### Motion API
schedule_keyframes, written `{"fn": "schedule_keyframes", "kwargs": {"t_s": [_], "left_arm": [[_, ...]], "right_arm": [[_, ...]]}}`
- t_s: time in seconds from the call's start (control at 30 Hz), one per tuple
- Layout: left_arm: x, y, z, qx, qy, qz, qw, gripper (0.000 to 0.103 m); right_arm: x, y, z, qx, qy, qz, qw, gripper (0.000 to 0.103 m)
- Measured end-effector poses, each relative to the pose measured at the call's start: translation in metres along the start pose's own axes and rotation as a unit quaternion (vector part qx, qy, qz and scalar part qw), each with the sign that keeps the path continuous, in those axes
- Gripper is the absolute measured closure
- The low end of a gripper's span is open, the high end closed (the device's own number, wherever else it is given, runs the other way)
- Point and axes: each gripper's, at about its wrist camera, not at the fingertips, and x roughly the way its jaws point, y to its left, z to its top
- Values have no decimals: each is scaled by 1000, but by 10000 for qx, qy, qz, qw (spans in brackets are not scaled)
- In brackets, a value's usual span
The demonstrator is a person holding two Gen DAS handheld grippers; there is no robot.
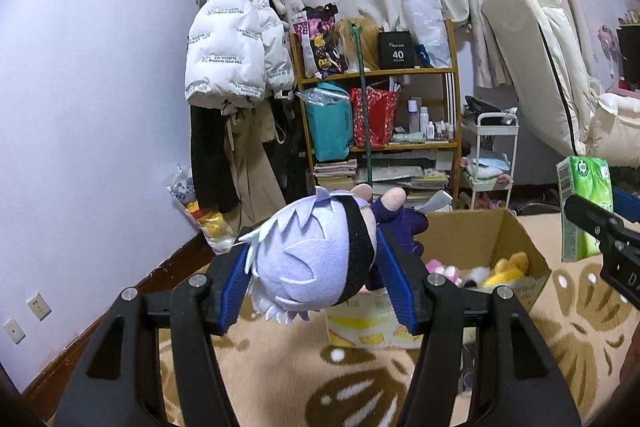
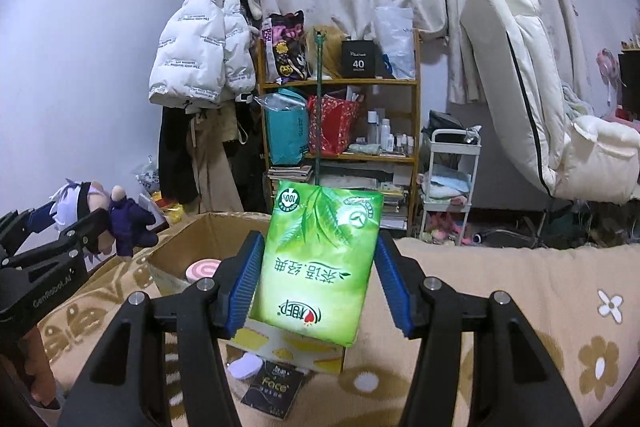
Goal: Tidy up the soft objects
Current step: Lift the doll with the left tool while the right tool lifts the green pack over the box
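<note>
Blue pads of the left gripper (image 1: 316, 279) squeeze the plush doll (image 1: 316, 259) — the right gripper (image 2: 320, 283) pinches the green tissue pack (image 2: 320, 263) above the cardboard box (image 2: 176, 247).

Mounted behind each claw, looking forward and slightly down, close over the patterned carpet (image 1: 280, 367). Shared: cardboard box (image 1: 480, 239) at 12 o'clock, wooden shelf (image 2: 340, 83) beyond. Left view catches right claw (image 1: 600, 239) at 3 o'clock; right view, left claw (image 2: 60, 227) at 9.
</note>
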Motion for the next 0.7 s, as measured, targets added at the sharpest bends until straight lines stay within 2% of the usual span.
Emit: {"fn": "schedule_keyframes", "kwargs": {"t_s": [0.17,0.7], "left_arm": [[11,3,6,-104,2,-75,9999,44],[37,-11,23,144,-247,-180,9994,43]], "right_arm": [[9,0,1,-39,38,11,10000,44],[35,-4,2,-69,214,76,9997,43]]}}
